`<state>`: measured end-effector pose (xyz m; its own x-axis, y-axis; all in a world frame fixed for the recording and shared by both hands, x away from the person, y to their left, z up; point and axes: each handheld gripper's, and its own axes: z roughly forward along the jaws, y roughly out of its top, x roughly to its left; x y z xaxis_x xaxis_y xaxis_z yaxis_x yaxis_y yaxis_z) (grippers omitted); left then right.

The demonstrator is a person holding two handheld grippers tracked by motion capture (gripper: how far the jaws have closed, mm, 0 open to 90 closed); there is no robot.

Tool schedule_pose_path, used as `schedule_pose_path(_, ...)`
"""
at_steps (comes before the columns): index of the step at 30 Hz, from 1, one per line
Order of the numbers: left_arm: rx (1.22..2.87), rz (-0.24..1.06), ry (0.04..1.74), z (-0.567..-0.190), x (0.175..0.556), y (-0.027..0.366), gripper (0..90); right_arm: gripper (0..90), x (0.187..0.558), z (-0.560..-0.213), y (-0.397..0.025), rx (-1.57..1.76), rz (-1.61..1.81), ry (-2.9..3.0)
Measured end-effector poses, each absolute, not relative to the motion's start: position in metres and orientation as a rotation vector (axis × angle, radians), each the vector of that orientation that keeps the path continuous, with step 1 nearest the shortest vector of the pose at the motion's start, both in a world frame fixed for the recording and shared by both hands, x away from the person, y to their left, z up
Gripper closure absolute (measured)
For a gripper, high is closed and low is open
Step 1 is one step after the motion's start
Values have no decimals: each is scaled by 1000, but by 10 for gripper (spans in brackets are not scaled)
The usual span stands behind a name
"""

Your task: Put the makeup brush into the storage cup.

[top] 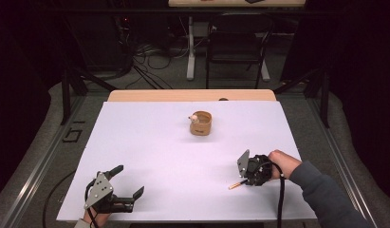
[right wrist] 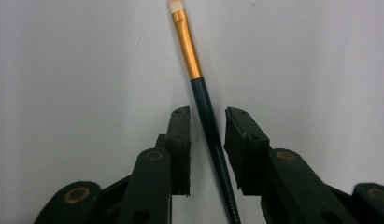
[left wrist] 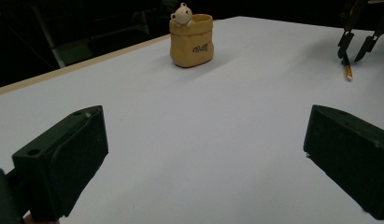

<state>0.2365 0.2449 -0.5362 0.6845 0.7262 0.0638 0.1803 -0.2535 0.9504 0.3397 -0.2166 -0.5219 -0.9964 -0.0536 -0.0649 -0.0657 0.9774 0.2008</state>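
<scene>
Paintbrush (right wrist: 206,105) lies flat on the white counter (top: 150,142) between the right hand-held gripper's (right wrist: 207,122) narrowly parted jaws — untouched; the left hand-held gripper (left wrist: 203,144) gapes wide, a tan bear pot (left wrist: 191,39) well ahead of it.

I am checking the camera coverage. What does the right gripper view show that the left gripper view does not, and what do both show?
Right gripper view alone: the brush's white tip, gold ferrule and dark handle close up, with the right gripper open and one jaw on each side of the handle.

Left gripper view alone: the pouch, a tan holder with a small bear on its rim, and the left gripper, jaws wide apart with nothing between them.

Both: the white table, the brush lying on it, and the right gripper at the brush, seen far off from the left.
</scene>
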Motion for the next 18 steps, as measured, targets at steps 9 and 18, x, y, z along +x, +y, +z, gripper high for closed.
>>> schedule_pose_path(9,1789,614,719,-536,236,245,0,784,340,-523,-215,-120,266,3087)
schedule_pose_path(18,1791,614,718,-536,236,245,0,817,340,-526,-212,-153,226,3095)
